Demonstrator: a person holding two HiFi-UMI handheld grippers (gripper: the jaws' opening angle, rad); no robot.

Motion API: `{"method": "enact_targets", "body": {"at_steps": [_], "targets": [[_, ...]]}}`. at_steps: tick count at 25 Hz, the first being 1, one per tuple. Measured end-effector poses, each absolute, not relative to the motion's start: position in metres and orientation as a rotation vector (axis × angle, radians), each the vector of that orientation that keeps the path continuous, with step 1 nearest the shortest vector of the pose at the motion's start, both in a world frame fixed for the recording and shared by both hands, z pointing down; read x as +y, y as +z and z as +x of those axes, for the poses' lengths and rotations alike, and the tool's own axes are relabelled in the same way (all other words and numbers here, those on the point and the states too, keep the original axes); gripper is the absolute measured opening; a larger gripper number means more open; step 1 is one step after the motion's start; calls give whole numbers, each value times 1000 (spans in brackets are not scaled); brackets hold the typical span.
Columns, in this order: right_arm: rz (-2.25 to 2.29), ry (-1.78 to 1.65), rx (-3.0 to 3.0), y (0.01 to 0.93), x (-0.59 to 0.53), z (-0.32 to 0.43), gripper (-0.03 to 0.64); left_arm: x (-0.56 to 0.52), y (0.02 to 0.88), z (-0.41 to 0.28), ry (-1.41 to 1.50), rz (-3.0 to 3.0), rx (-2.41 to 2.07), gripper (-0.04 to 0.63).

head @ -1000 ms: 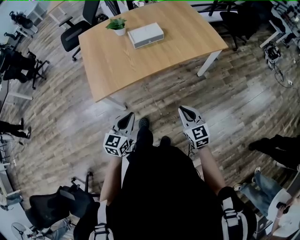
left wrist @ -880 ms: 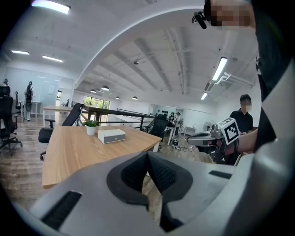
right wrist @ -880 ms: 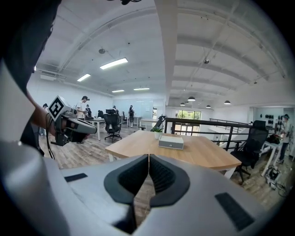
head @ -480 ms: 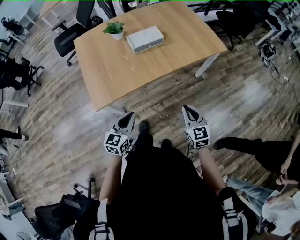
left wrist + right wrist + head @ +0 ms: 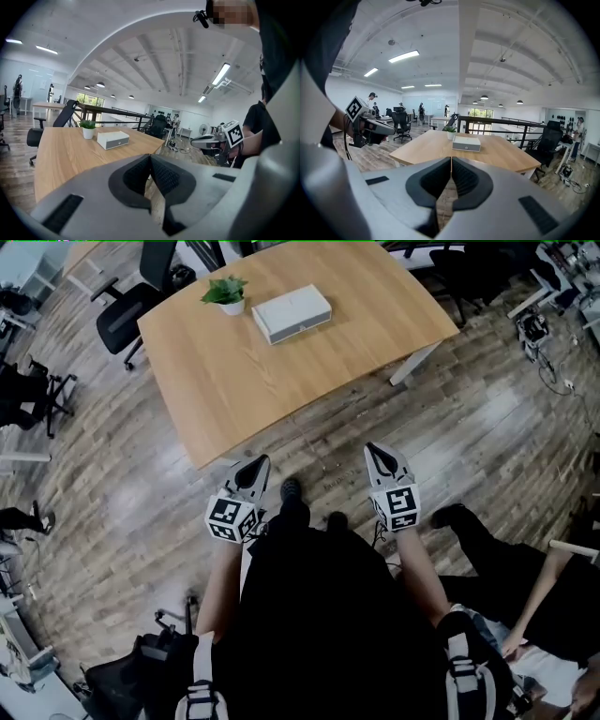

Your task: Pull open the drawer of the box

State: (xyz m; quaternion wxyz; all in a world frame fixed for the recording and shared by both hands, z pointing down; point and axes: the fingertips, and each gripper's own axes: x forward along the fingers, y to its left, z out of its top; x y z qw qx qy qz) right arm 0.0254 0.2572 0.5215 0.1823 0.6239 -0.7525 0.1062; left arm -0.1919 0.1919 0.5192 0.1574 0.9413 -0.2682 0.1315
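Observation:
A white box (image 5: 292, 313) with a grey drawer front lies on the far part of a wooden table (image 5: 272, 362), beside a small potted plant (image 5: 225, 292). The box (image 5: 113, 139) also shows in the left gripper view, and the box (image 5: 466, 143) in the right gripper view; its drawer looks closed. My left gripper (image 5: 258, 465) and right gripper (image 5: 377, 454) hang over the floor short of the table's near edge, well away from the box. Both are shut with nothing between the jaws. The left gripper (image 5: 150, 158) and right gripper (image 5: 451, 159) show their pads touching.
Black office chairs (image 5: 127, 310) stand at the table's far left, with more chairs (image 5: 469, 273) at the far right. A person's dark legs (image 5: 506, 559) reach in at the right, close to my right arm. The table's white leg (image 5: 412, 364) stands at its right corner.
The table has shifted slightly left and closer in view. The person at the right has moved in nearer. Both grippers stay shut in about the same place.

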Motion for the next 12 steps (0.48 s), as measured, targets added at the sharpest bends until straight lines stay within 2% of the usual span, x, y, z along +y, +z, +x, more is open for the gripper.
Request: {"method": "enact_targets", "body": {"at_steps": [12], "targets": [[1824,296,-2034,522,209,11,25,132,529,-190,378,2721,-612,23]]}}
